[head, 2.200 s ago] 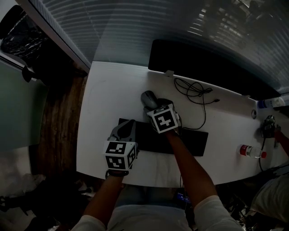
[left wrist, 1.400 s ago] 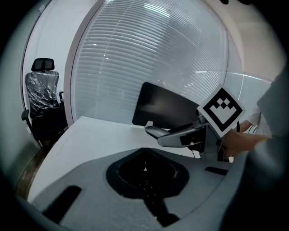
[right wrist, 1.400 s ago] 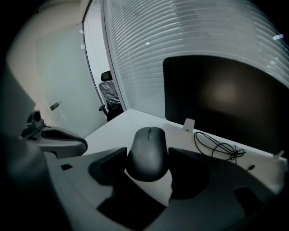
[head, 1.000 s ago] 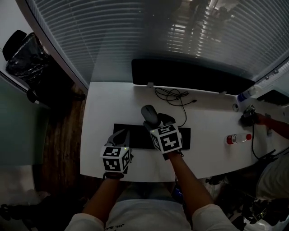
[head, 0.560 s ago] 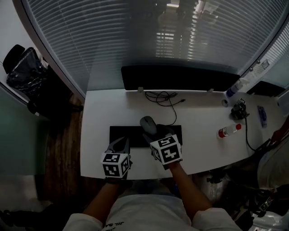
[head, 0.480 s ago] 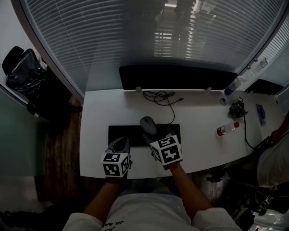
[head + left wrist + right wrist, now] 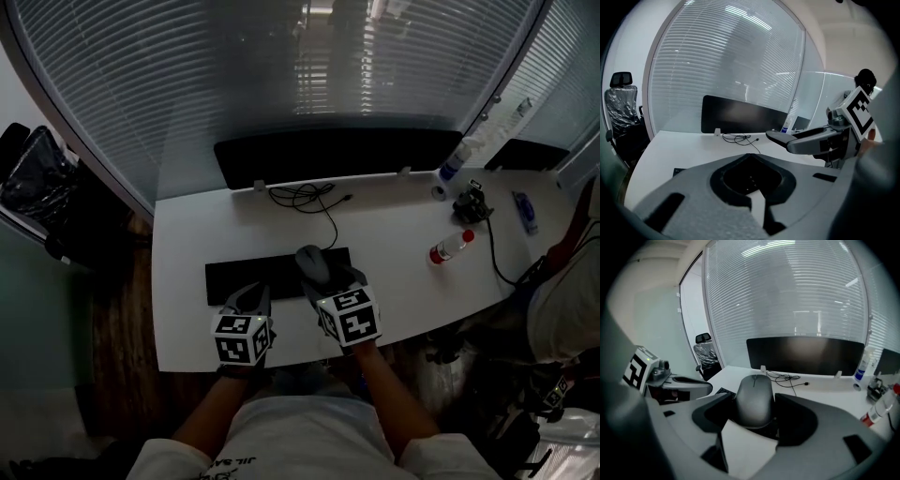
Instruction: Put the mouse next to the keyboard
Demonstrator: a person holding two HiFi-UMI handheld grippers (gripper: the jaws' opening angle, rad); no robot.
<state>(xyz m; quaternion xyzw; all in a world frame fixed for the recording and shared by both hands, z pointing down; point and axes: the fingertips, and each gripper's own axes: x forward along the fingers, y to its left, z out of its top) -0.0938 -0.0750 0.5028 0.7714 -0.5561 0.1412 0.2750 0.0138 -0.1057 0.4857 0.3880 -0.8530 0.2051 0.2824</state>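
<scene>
The right gripper [image 7: 755, 414] is clamped on the mouse [image 7: 754, 399]: its two jaws press the grey body from either side, and the mouse's rounded front pokes out past the jaw tips, scroll wheel on top. From the head view the mouse [image 7: 311, 262] shows over the right end of the black keyboard [image 7: 251, 277], overlapping that end rather than lying beside it on the white desk [image 7: 183, 244]. Whether it touches the keys or hangs above them cannot be told.

The left gripper [image 7: 751, 155] has its jaws drawn together with nothing between them, only the dark hollow behind the tips. In the head view it sits at the keyboard's near edge, left of the right gripper and close beside it.

Beyond the keyboard a loose black cable [image 7: 305, 197] is coiled on the desk, and behind that stands a wide dark monitor [image 7: 337, 155] in front of the slatted blinds [image 7: 281, 66]. To the right, well apart from the mouse, a bottle with a red cap [image 7: 450, 247] lies on its side. An office chair [image 7: 28, 183] stands off the desk's left end.
</scene>
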